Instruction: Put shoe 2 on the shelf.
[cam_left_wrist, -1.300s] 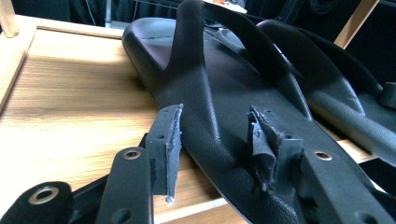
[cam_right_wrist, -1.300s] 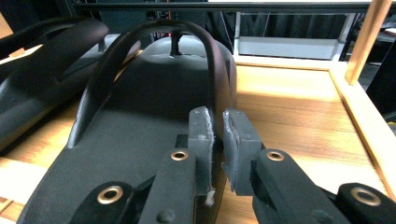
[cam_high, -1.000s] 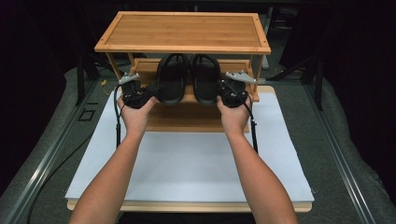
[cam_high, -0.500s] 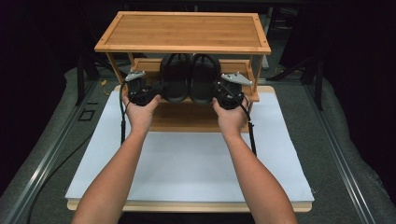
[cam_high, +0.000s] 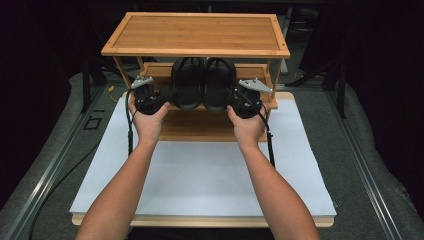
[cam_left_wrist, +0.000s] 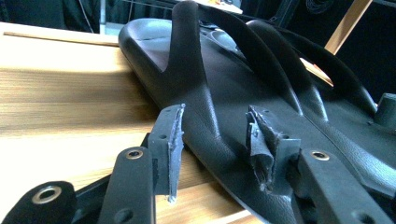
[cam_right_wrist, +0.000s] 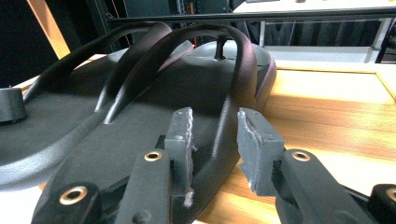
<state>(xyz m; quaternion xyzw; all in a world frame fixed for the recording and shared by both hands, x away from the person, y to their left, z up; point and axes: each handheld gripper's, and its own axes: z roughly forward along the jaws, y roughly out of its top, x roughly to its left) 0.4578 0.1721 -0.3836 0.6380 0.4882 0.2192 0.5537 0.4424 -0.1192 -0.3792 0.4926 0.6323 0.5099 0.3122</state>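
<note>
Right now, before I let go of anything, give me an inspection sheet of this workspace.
Surface: white board on grey cloth, bearing a wooden rack.
Job's things: left sandal and right sandal, black, side by side on the rack's middle shelf.
Clutter: nothing seen.
Grippers: left gripper closed on the left sandal's strap base; right gripper has just been opening, the right sandal's strap between its jaws.
Cables: left cable and right cable hang from the grippers over the board.
Surroundings: dark; metal rail along the left edge.
</note>
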